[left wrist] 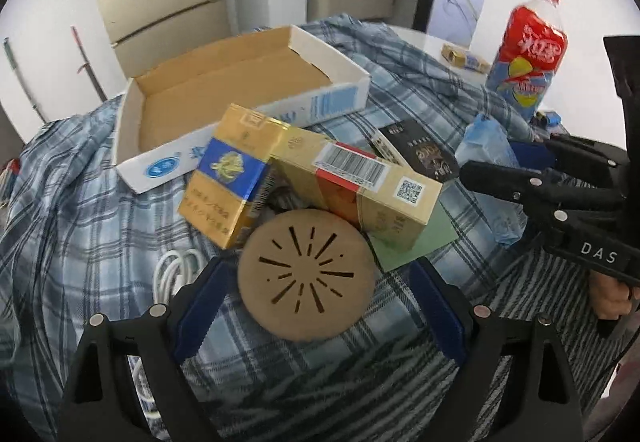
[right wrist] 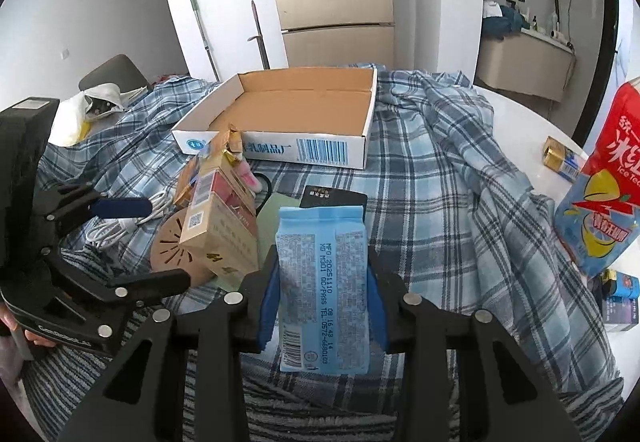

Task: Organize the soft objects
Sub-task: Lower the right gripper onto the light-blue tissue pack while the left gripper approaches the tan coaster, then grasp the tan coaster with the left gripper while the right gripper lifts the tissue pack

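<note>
My right gripper (right wrist: 323,296) is shut on a light blue tissue pack (right wrist: 323,282) and holds it above the plaid cloth; the pack also shows in the left wrist view (left wrist: 486,145). My left gripper (left wrist: 316,302) is open, its jaws on either side of a round brown perforated disc (left wrist: 306,274). Behind the disc lie two gold cigarette boxes (left wrist: 352,181). An open, empty cardboard tray (left wrist: 224,93) stands further back; it also shows in the right wrist view (right wrist: 296,113).
A blue plaid cloth (right wrist: 440,169) covers the table. A coiled white cable (left wrist: 176,274) lies left of the disc. A black card (left wrist: 424,149) and green sheet (left wrist: 436,238) lie right of the boxes. An iced tea bottle (right wrist: 600,181) stands at the right.
</note>
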The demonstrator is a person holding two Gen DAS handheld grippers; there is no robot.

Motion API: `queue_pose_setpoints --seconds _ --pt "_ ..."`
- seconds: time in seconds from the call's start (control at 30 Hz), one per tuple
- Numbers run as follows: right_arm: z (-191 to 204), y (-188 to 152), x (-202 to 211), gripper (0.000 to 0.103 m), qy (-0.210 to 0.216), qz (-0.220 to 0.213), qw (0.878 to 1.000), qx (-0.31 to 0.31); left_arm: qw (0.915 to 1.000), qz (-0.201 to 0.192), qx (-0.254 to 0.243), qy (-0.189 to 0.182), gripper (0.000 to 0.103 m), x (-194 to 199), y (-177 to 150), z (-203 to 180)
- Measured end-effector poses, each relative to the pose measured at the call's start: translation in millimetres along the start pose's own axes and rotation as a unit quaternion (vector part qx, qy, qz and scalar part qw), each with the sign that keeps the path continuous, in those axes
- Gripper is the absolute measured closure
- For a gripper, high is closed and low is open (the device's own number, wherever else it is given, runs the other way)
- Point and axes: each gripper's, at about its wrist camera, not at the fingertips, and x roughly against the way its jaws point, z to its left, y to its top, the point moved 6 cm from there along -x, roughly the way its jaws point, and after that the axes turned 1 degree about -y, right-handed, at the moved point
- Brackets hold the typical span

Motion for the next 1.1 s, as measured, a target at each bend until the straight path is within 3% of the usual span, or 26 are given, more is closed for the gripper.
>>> queue_pose_setpoints --seconds 0.3,0.4,0.77,0.97,1.1 --pt "-1.8 -4.2 -6.6 0.066 0.003 0.017 1.000 -0.005 0.9995 0.019 0.018 -0.015 0.016 -18.1 -2.6 10.5" --pt "-0.4 -4.5 -7.7 0.066 0.008 0.019 1.000 -0.003 0.9997 0.021 0.014 0.003 0.022 -18.9 -4.6 10.0" --pt "2.7 -5.5 -8.0 0.066 0.006 0.018 1.000 0.006 0.9987 0.047 0.021 0.004 0.016 -30.7 -6.6 12.9" --pt "4.5 -5.6 -7.3 0.066 0.003 0.015 1.000 0.012 0.9991 0.032 0.026 0.005 0.023 -26.1 -7.0 13.8" --pt "5.5 -5.3 -6.3 0.066 0.004 0.012 1.000 0.010 0.9982 -0.010 0.030 0.051 0.025 -10.1 -7.1 17.2"
